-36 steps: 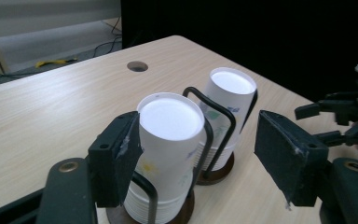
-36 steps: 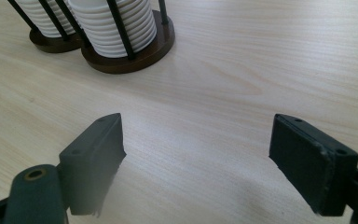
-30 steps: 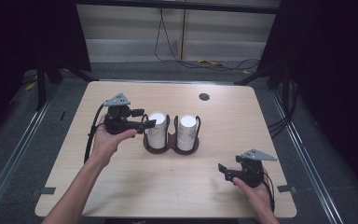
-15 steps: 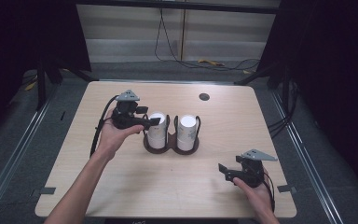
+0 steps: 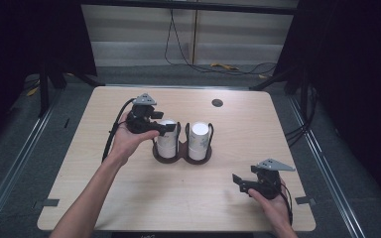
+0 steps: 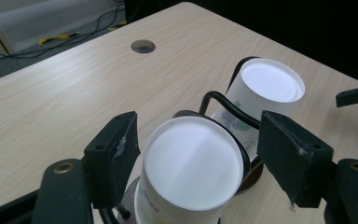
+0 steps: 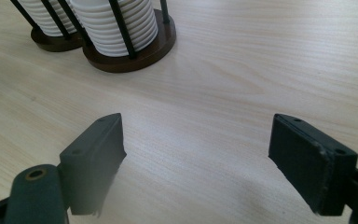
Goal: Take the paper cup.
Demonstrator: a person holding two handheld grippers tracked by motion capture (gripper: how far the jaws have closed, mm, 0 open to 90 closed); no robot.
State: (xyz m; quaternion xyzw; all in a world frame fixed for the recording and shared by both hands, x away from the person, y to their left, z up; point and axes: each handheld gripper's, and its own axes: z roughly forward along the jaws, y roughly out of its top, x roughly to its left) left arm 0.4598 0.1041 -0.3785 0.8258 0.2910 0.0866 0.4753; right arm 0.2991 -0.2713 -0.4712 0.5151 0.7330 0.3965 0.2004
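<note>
Cups point(image 6: 189, 172) stacked upside down in the holder's point(image 5: 181, 156) left well sit between the left tool's point(image 6: 193, 161) spread jaws, mid-frame in the high view. Lower right, the right tool point(image 7: 196, 158) gapes wide, empty, over bare desk point(image 7: 223, 70).

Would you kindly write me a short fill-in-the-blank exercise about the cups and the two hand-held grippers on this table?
1. The left hand-held gripper has its open jaws on either side of the top ____ of the nearer stack.
2. The dark holder keeps ____ stacks of white cups.
3. The right hand-held gripper is ____, with bare table between its jaws.
4. The cups stand bottom side ____.

Missing words: cup; two; open; up
</note>
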